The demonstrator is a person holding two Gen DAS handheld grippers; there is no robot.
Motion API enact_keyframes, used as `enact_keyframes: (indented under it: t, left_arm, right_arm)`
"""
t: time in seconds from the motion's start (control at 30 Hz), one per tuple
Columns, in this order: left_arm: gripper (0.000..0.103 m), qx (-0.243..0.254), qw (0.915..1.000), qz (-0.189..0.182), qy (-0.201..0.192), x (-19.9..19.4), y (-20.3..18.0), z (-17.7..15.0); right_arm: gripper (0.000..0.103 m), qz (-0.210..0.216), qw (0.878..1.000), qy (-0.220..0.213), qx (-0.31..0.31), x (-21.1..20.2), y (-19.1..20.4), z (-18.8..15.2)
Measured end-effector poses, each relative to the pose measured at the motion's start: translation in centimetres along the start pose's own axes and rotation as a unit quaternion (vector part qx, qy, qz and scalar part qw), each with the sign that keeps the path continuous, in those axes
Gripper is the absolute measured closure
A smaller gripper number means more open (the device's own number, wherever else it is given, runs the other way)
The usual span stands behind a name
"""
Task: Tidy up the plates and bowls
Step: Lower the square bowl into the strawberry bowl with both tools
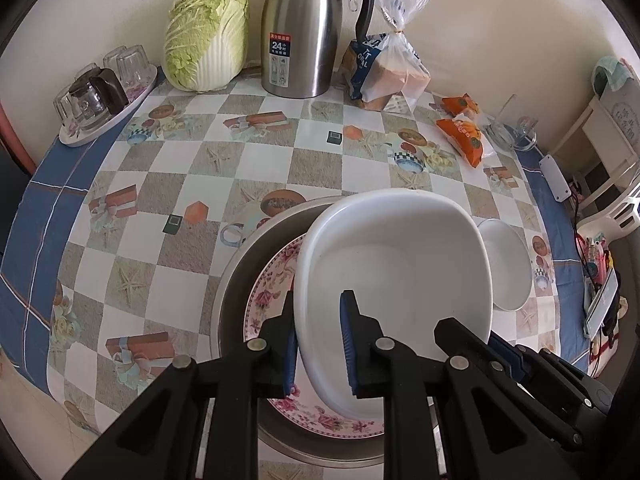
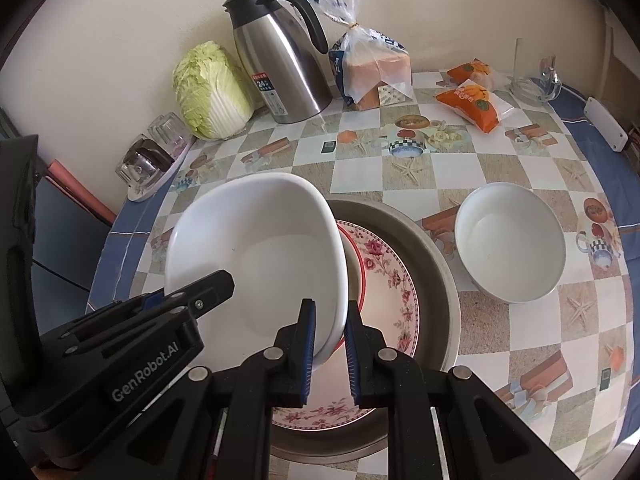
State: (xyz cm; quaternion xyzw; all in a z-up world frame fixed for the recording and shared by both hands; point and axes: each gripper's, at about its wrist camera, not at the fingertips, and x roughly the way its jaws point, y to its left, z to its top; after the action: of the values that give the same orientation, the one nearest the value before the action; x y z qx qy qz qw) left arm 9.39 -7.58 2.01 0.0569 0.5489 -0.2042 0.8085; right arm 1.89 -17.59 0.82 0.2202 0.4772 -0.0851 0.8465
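Stacking step. My left gripper (image 1: pixel 318 344) and right gripper (image 2: pixel 330 354) both clamp the white dish (image 1: pixel 394 280) by opposite rims, held tilted over the floral plate (image 1: pixel 272 280) in the steel basin (image 1: pixel 232 280). Next, I judge: level and lower it. Round bowl (image 2: pixel 510 244) waits at 3 o'clock.

— Any text you can read?
— "24" on the steel jug's (image 1: pixel 298 28) label, far side. "GenRobot.AI" on the left gripper's (image 2: pixel 192 300) body, seen near left. Bread bag (image 1: pixel 376 64) print: unclear.
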Motion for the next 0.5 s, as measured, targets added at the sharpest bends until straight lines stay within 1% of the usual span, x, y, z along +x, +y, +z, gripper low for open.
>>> enact_keyframes:
  t: [0.3, 0.5]
  left_arm:
    - [0.084, -0.008, 0.9999, -0.011, 0.003, 0.14, 0.31, 0.02]
    - [0.084, -0.014, 0.9998, -0.014, -0.004, -0.1, 0.7, 0.08]
  right_arm:
    - [0.086, -0.001, 1.0, 0.002, 0.007, 0.22, -0.44, 0.13]
    - [0.085, 0.003, 1.0, 0.002, 0.01, 0.23, -0.55, 0.25]
